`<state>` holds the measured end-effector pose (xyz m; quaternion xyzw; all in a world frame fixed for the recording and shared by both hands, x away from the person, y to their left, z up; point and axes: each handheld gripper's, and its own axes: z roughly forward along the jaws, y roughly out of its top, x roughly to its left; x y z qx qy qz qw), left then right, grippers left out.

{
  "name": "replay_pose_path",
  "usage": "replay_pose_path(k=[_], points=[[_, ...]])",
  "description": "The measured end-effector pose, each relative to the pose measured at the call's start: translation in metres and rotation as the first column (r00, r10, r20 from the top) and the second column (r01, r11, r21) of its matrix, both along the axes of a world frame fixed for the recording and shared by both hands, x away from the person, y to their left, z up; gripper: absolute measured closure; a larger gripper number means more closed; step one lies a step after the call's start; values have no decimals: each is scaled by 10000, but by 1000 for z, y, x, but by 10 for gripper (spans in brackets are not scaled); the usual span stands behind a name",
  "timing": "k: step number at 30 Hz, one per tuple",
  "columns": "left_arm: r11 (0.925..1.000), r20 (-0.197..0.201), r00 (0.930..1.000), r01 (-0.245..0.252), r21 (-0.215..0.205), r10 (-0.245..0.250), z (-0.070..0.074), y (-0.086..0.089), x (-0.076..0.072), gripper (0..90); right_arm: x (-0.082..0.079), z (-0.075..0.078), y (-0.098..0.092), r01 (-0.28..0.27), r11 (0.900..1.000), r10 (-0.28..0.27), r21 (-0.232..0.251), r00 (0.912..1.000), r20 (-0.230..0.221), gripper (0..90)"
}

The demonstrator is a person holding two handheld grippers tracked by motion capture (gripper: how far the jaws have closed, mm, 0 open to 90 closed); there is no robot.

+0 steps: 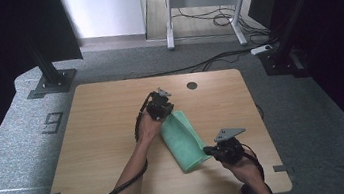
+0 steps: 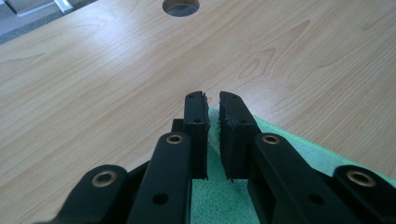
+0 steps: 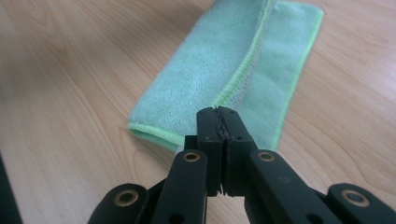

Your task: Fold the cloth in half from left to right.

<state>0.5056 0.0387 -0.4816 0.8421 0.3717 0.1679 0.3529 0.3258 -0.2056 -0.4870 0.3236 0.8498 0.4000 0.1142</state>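
a green cloth, folded into a long strip, lies on the wooden surface right of its middle, running from the far left gripper toward the near right gripper. in the left gripper view the cloth's far end sits under and between the jaws, a thin fold of it rising into the narrow gap, and the jaws are clenched on that fold. in the right gripper view the jaws are pressed together at the cloth's near end, pinching the stitched edge of the upper layer where it meets the lower layer. a round hole in the surface lies just beyond the left gripper.
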Motion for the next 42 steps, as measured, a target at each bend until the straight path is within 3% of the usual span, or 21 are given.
replay_pose_path(k=[12,24,42], points=[[9997,-89,9999,86,219,-84,-18,-11,8,797,7,-18,-9,342,9989,-353,-334,9988,-328,876],[9986,-62,9998,188,495,-185,-25,-22,16,768,11,-30,-11,437,9973,-469,-585,9975,-536,875],[9991,569,9982,-206,384,183,-15,-19,18,474,16,-40,-13,629,9948,-687,-802,9951,-716,865]])
